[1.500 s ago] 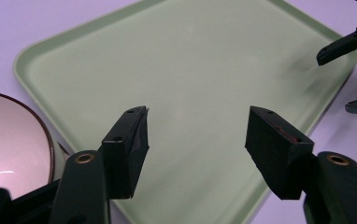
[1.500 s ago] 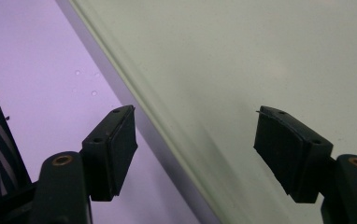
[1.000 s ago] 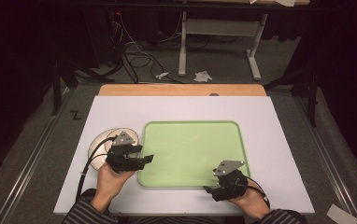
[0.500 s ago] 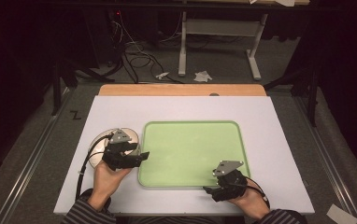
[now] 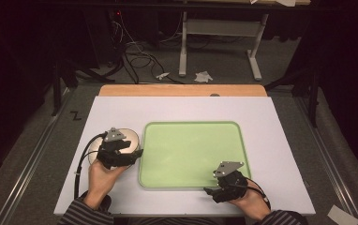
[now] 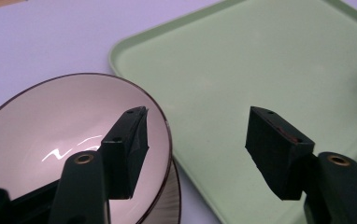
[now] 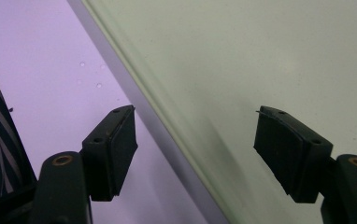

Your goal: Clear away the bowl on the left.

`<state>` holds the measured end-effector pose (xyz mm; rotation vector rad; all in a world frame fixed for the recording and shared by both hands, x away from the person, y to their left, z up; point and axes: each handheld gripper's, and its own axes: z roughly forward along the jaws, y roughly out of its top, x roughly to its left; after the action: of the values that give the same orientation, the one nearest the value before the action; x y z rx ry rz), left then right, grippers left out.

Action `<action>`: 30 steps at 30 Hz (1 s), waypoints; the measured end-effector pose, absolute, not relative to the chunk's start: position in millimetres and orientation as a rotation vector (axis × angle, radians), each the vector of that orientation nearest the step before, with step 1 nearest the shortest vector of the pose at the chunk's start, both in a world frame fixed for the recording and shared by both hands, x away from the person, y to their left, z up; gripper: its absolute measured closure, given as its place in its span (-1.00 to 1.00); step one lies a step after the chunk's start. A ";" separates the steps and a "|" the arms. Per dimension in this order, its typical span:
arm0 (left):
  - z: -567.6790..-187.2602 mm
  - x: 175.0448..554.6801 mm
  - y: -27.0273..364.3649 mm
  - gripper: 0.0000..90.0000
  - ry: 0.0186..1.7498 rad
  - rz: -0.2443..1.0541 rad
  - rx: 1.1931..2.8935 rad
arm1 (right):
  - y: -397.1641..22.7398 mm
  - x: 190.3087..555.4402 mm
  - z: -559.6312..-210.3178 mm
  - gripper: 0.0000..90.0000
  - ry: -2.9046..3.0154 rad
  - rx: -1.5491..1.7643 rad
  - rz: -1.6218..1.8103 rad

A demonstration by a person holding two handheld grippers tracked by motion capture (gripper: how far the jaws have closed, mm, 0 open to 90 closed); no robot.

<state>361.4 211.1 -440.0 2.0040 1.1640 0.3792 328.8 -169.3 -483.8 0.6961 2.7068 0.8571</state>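
A pale green tray (image 5: 193, 129) lies in the middle of the white table. Left of it sits a shallow pinkish bowl (image 5: 128, 136) with a dark rim, seen large in the left gripper view as the bowl (image 6: 46, 126). My left gripper (image 5: 137, 153) hovers over the bowl's right side, open; in its own view the left gripper (image 6: 197, 140) has one jaw above the bowl's inside and the other above the tray (image 6: 270, 60). My right gripper (image 5: 208, 191) is open at the tray's near edge; the right gripper (image 7: 195, 140) straddles the tray rim (image 7: 167, 116).
The white table top (image 5: 280, 122) has a wooden strip (image 5: 182, 90) along its far edge. Beyond it stand a desk frame (image 5: 219, 33) and cables (image 5: 135, 47) on the floor. Striped sleeves (image 5: 81, 213) enter from below.
My left gripper has drawn left and a little back, from over the tray's left edge to over the bowl. The right gripper has hardly moved.
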 end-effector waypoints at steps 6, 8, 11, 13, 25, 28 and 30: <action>-440.3 363.9 219.1 -0.13 1.202 0.389 1.985 | -168.8 328.4 -484.1 -0.31 2.709 0.699 0.853; -440.5 364.8 221.8 -0.13 1.215 0.390 1.979 | -168.8 328.4 -484.0 -0.31 2.708 0.702 0.851; -440.5 366.1 226.2 -0.14 1.235 0.400 1.970 | -168.7 328.3 -484.1 -0.31 2.709 0.701 0.852; -440.7 367.2 229.8 -0.14 1.253 0.406 1.965 | -168.7 328.3 -484.1 -0.31 2.709 0.701 0.854; -440.5 370.3 250.6 -0.14 1.331 0.446 1.923 | -169.1 328.4 -483.8 -0.30 2.711 0.701 0.851; -440.2 370.7 256.9 -0.14 1.356 0.458 1.907 | -168.9 328.2 -483.8 -0.30 2.710 0.700 0.851; -440.1 370.8 261.1 -0.14 1.369 0.465 1.898 | -168.8 328.4 -484.1 -0.30 2.708 0.696 0.852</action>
<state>370.8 261.1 -440.1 1.8983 1.3693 0.4649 328.4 -168.8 -484.1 0.6963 2.7082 0.8517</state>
